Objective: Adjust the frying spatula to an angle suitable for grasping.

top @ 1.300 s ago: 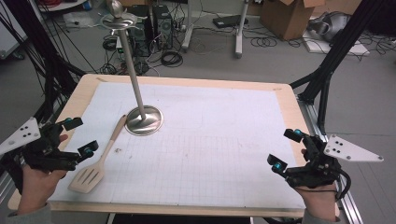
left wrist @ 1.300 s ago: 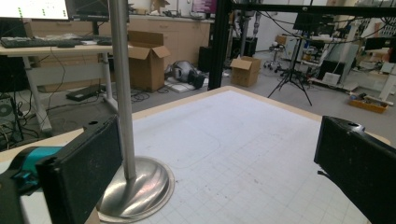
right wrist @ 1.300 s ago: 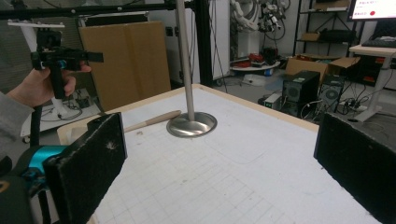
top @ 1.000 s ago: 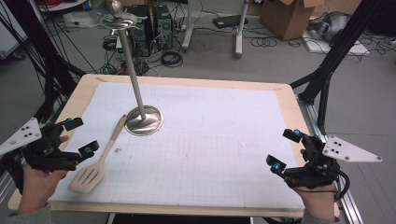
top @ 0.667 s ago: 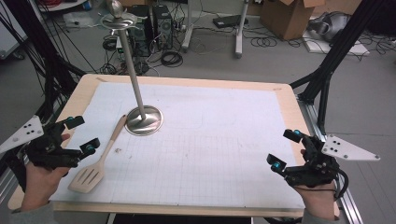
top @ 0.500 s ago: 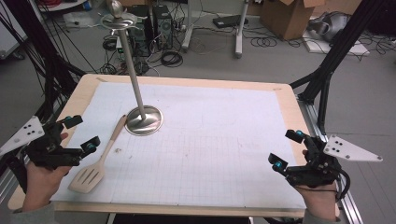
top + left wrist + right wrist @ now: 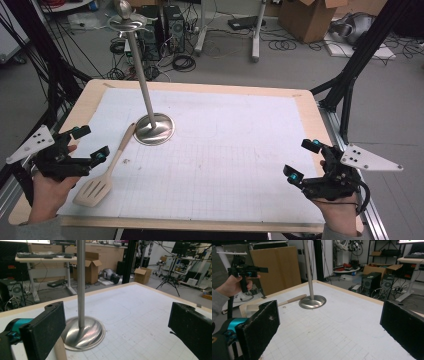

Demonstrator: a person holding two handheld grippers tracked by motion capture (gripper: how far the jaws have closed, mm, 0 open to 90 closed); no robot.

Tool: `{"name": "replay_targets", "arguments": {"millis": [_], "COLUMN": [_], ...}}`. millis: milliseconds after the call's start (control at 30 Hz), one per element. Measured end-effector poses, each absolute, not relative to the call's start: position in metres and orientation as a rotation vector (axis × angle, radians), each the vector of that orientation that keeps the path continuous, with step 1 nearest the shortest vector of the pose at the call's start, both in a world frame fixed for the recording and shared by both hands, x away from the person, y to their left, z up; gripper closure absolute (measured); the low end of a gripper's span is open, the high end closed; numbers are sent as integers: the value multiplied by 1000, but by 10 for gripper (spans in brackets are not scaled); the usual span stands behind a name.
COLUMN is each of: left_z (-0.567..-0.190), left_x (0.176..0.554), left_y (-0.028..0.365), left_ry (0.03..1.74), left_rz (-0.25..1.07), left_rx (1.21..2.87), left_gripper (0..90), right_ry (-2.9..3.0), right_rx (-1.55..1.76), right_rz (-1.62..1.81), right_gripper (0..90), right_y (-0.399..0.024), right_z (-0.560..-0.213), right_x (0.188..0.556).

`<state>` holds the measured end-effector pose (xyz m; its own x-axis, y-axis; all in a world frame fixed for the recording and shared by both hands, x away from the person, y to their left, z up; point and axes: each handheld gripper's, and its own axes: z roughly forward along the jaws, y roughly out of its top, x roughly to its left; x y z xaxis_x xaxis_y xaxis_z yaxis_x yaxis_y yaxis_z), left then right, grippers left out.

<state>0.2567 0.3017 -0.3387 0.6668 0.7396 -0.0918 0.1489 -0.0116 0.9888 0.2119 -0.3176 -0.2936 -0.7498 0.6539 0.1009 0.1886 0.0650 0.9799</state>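
Nothing has been picked up yet, so the whole job lies ahead of you. Your left gripper [image 7: 90, 143] hangs with its jaws spread wide and empty, and the pale wooden slotted spatula [image 7: 103, 173] lies flat on the white gridded mat [image 7: 240, 150] just beside those jaws, its handle running away from you until its tip rests against the round base of the polished steel stand with a tall thin pole [image 7: 154, 129]. The blade end sits nearest your left hand [image 7: 47, 192], slightly ahead and inward of it. Your right gripper [image 7: 303, 160] is likewise spread and empty, well apart from the spatula, hovering over the near right corner of the mat.

Judging from this, the reach has barely begun: you have the left jaws pointed towards the stand and the handle, but nothing is between them. The approach, the closing on the handle and the lift all remain.
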Motion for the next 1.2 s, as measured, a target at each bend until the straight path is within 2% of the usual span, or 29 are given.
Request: {"name": "replay_targets", "arguments": {"millis": [167,233,500,633,967,1100,1200], "left_z": [-343,-346,-355,-359,-369,-374,-378], "left_x": [261,263,271,274,280,283,286], "left_y": [303,303,304,303,301,301,299], "left_ry": [793,811,853,875,928,944,966], "left_rz": [553,555,539,587,592,597,602], "left_rx": [1546,1553,1569,1624,1685,1714,1740], "left_gripper": [29,77,102,223,356,383,449], "right_ry": [1985,1988,1999,1984,1993,2001,2014], "right_rx": [845,853,859,877,875,871,864], "right_rz": [1726,1724,1716,1743,1741,1738,1736], "right_gripper": [12,13,13,13,13,13,16], "right_y": [-318,-318,-318,-320,-321,-320,-319], "right_z": [-295,-296,-298,-299,-301,-301,-302], "right_x": [213,214,215,215,216,216,217]}}
